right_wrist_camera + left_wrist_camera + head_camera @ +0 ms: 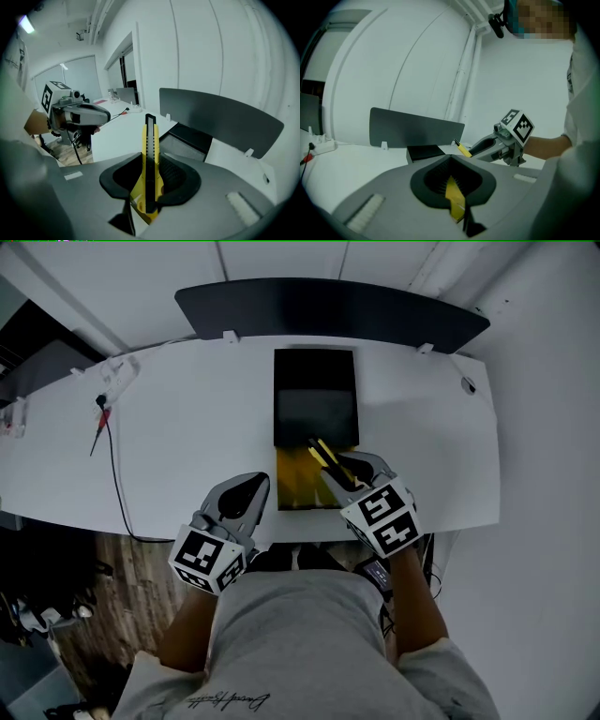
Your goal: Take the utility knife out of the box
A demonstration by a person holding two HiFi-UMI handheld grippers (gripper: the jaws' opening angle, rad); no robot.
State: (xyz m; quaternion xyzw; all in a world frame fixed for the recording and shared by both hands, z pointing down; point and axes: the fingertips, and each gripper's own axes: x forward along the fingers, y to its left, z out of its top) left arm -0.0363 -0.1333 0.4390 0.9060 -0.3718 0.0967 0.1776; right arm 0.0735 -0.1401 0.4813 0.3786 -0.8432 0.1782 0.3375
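Currently right gripper (349, 472) pinches utility knife (150, 140) near its tail, left gripper (251, 488) pinches yellow strip (453, 196); knife may pivot, drop.

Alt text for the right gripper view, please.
The right tool grips a yellow-and-black utility knife, its tip pointing up and away. Beyond lie a white table and a black box; the left tool hangs at left.
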